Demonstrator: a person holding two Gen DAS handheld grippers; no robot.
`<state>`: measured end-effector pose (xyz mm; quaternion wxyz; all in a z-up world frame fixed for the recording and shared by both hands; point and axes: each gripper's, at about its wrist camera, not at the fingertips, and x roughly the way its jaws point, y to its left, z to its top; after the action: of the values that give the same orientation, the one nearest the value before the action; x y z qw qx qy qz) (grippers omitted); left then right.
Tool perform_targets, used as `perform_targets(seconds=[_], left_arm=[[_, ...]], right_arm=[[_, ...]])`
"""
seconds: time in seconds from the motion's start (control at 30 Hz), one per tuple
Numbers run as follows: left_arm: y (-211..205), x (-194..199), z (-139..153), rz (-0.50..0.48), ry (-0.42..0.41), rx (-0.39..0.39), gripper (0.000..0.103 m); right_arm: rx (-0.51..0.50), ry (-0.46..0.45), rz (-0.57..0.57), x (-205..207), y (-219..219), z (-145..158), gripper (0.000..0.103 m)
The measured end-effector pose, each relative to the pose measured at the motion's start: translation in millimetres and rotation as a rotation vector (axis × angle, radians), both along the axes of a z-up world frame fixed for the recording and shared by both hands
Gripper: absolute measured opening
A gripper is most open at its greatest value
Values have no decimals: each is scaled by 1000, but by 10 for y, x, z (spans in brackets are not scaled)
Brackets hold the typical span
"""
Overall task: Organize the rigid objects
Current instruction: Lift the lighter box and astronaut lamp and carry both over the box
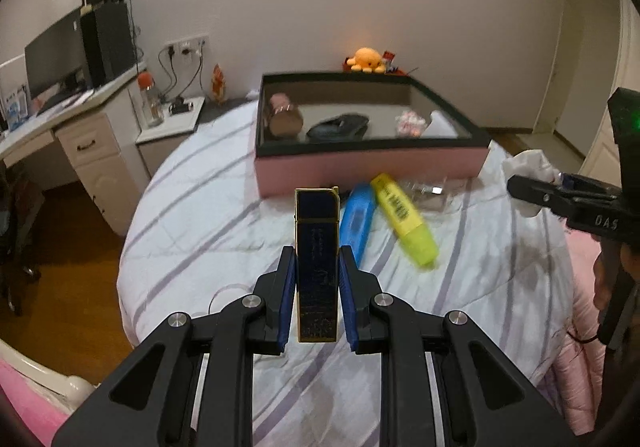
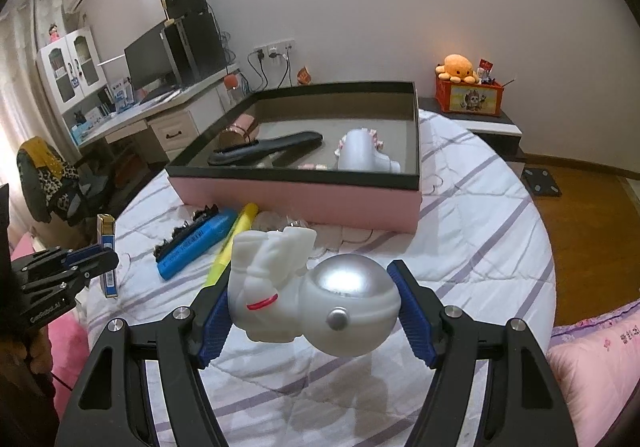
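My left gripper [image 1: 317, 253] is shut on a dark blue lighter with gold edges [image 1: 317, 263], held upright above the striped bed. In the right wrist view that lighter [image 2: 107, 225] shows at the far left. My right gripper [image 2: 306, 279] is shut on a white astronaut figure with a silver helmet [image 2: 348, 299], also off the bed. Ahead lies the pink box with a black rim [image 1: 360, 171] [image 2: 300, 203], holding a copper cylinder [image 1: 284, 117], a black flat item [image 2: 272, 147] and a white figure [image 2: 360, 151]. In front of it lie a blue case [image 1: 358, 217] and a yellow highlighter [image 1: 404, 221].
A black toothed piece [image 2: 186, 225] lies next to the blue case, and a clear plastic item [image 1: 428, 191] sits by the box. A desk with a monitor [image 1: 56, 55] stands left, a nightstand [image 1: 172, 123] beside the bed. An orange plush [image 2: 458, 67] tops a red crate.
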<state>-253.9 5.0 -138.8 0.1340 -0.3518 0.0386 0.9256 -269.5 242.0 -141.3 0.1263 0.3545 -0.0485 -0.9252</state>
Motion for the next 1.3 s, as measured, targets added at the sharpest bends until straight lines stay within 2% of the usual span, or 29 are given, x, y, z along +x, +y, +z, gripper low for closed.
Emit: perform_targets(seconds=[0.17, 0.33, 0.73, 0.93, 1.3], left_arm=[[141, -66, 235, 0, 52, -17, 20], [292, -158, 504, -15, 111, 2, 20], [640, -597, 859, -85, 170, 4, 20], [864, -1013, 761, -121, 131, 10, 20], [1186, -1768, 214, -137, 8, 9, 21]], right_arm=[[1, 54, -6, -8, -7, 185, 73], [7, 123, -12, -47, 16, 454, 73], [30, 213, -2, -355, 45, 832, 73], [61, 190, 1, -753, 51, 767, 73], [128, 78, -19, -1606, 116, 308, 73]])
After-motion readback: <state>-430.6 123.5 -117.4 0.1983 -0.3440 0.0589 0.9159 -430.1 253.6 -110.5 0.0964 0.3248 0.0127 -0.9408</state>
